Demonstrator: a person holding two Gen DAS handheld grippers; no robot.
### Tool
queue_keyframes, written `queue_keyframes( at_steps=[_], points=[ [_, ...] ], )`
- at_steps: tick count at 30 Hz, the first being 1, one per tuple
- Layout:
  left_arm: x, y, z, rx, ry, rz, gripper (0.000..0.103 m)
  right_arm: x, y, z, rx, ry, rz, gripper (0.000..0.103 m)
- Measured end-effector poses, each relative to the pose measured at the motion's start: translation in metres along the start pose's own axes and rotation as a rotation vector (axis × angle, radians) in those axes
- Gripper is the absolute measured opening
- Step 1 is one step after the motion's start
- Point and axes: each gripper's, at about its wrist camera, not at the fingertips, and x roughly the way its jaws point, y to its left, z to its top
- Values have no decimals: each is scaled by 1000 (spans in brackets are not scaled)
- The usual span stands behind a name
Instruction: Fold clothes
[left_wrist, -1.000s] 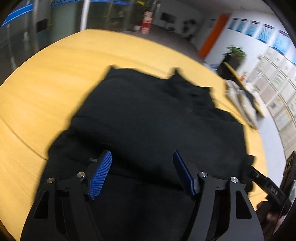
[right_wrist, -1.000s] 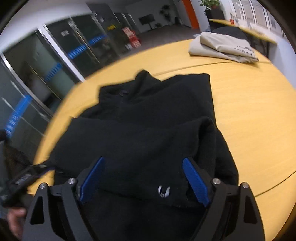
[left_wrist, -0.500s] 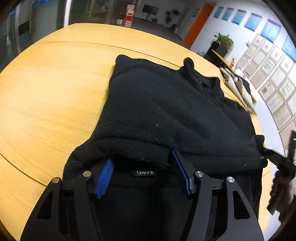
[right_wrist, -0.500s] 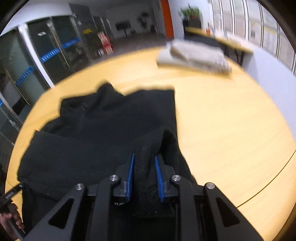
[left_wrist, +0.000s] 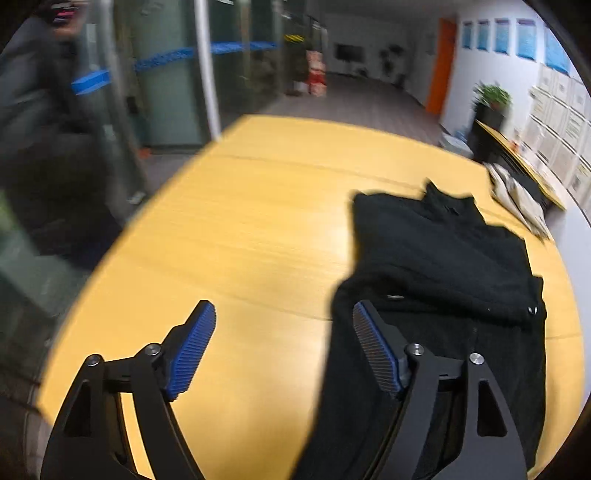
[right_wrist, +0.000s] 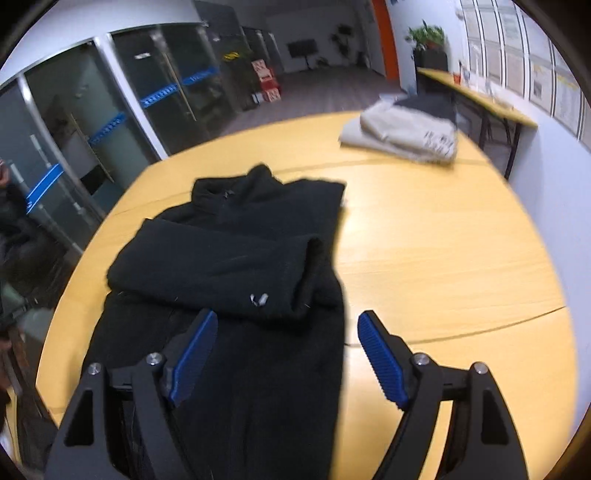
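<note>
Lettering is unreadable on the black fleece jacket (right_wrist: 236, 258) lying on the yellow wooden table (right_wrist: 443, 240), only a small white mark showing at six o'clock of its fold, while left gripper (left_wrist: 282, 347) and right gripper (right_wrist: 288, 354) have just spread apart, empty.

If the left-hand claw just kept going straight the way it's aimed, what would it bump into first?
Most likely the bare yellow table. The left gripper, jaws open and empty after just opening, points down at the wood. The black fleece jacket lies to the right of that line, partly behind the right finger, though depth is hard to judge.
</note>
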Motion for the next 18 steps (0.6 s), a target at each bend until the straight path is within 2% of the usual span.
queue_keyframes(
  at_steps=[4, 9, 12, 14, 18],
  points=[
    [-60, 46, -4, 21, -27, 119, 84, -73, -15, -19, 13, -30, -58, 82],
    [-105, 103, -23, 59, 1, 156, 91, -141, -25, -51, 55, -64, -126, 82],
    [-100, 118, -46, 97, 53, 80, 92, -175, -25, -76, 76, -69, -164, 82],
    [-76, 117, -71, 109, 110, 6, 92, -181, -21, -93, 80, -52, -169, 82],
    [-20, 95, -120, 100, 230, -171, 92, -144, -6, -135, 107, 46, -124, 82]
  ],
)
